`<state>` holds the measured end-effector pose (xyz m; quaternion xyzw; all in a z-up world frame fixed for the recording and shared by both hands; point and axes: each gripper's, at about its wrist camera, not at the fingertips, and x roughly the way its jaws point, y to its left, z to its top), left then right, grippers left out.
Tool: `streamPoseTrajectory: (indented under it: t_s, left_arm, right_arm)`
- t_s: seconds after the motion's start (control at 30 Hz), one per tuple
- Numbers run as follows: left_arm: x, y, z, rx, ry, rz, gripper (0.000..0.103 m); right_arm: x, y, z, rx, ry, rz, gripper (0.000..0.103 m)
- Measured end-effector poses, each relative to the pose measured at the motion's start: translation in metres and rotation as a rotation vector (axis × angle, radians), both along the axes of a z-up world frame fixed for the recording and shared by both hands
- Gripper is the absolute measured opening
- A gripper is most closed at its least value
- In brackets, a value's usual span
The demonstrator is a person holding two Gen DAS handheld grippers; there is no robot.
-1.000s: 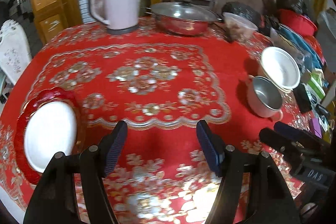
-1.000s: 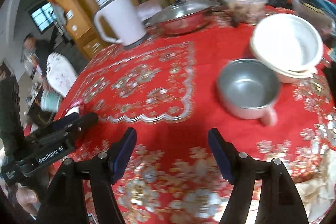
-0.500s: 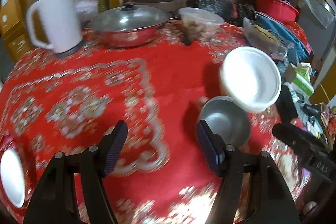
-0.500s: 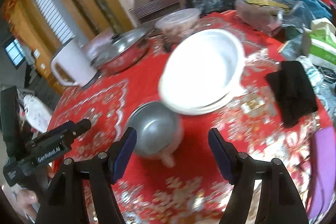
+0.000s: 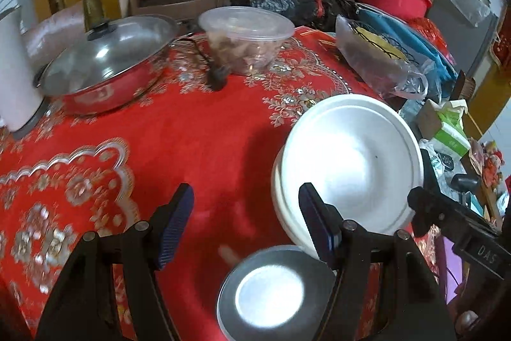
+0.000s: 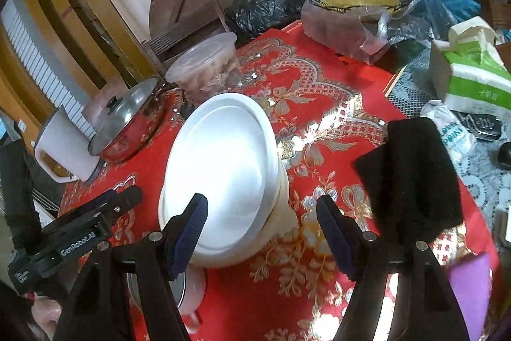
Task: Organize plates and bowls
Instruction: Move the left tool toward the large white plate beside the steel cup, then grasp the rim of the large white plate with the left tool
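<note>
Hovering above the red patterned tablecloth [image 5: 198, 130], our left gripper [image 5: 246, 229] has its fingers spread apart with nothing between them. Our right gripper [image 6: 262, 232] is likewise spread wide and empty.

White bowls [image 5: 351, 162]: a nested stack, sitting on the cloth toward the right side of the left wrist view, tilted slightly. In the right wrist view the same stack [image 6: 223, 168] lies just ahead of our right gripper's left finger, which overlaps its near rim in the picture; we cannot tell whether it touches.

Metal bowl [image 5: 274, 293]: just beside the stack on the near side, below and between our left gripper's fingers; whether it touches the stack we cannot tell. Its pale handle shows blurred. In the right wrist view only a sliver of it [image 6: 182, 286] shows behind the left finger.

Farther back: a lidded steel pan [image 5: 105, 63], a clear plastic container [image 5: 246, 37] with food, a white kettle [image 6: 64, 155] beside the pan.

Right edge of the table: black cloth [image 6: 412, 174], a green tissue pack [image 6: 469, 79], plastic bags.
</note>
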<state>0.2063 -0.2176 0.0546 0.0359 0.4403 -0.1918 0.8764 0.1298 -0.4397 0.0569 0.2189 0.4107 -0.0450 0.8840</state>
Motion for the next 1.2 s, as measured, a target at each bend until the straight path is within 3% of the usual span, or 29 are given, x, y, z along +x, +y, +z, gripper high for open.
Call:
streamPoseTrajectory:
  t_s: [0.23, 0.3, 0.37, 0.53, 1.0, 1.03, 1.07, 1.2]
  left_arm:
    - [0.024, -0.017, -0.003, -0.004, 0.009, -0.025, 0.067]
    - [0.030, -0.020, -0.005, -0.004, 0.019, -0.033, 0.067]
    - [0.033, -0.022, -0.007, -0.003, 0.025, -0.040, 0.067]
    - [0.039, -0.028, -0.007, -0.023, 0.029, -0.062, 0.067]
    - [0.040, -0.045, -0.005, -0.045, 0.050, -0.145, 0.067]
    - [0.039, -0.045, -0.005, -0.046, 0.051, -0.150, 0.061]
    - [0.039, -0.045, -0.005, -0.053, 0.060, -0.159, 0.047]
    - [0.042, -0.045, -0.007, -0.043, 0.067, -0.150, 0.027]
  right_arm:
    - [0.013, 0.001, -0.006, 0.012, -0.007, 0.012, 0.070]
    - [0.017, -0.001, -0.008, 0.024, -0.007, 0.015, 0.060]
    - [0.019, -0.003, -0.010, 0.042, -0.014, 0.017, 0.038]
    - [0.024, -0.006, -0.019, 0.063, -0.011, 0.033, 0.026]
    - [0.024, -0.004, -0.022, 0.088, -0.020, 0.053, 0.023]
    - [0.024, -0.004, -0.022, 0.087, -0.019, 0.053, 0.023]
    - [0.024, -0.004, -0.022, 0.088, -0.019, 0.053, 0.024]
    - [0.023, -0.005, -0.023, 0.089, -0.014, 0.045, 0.025]
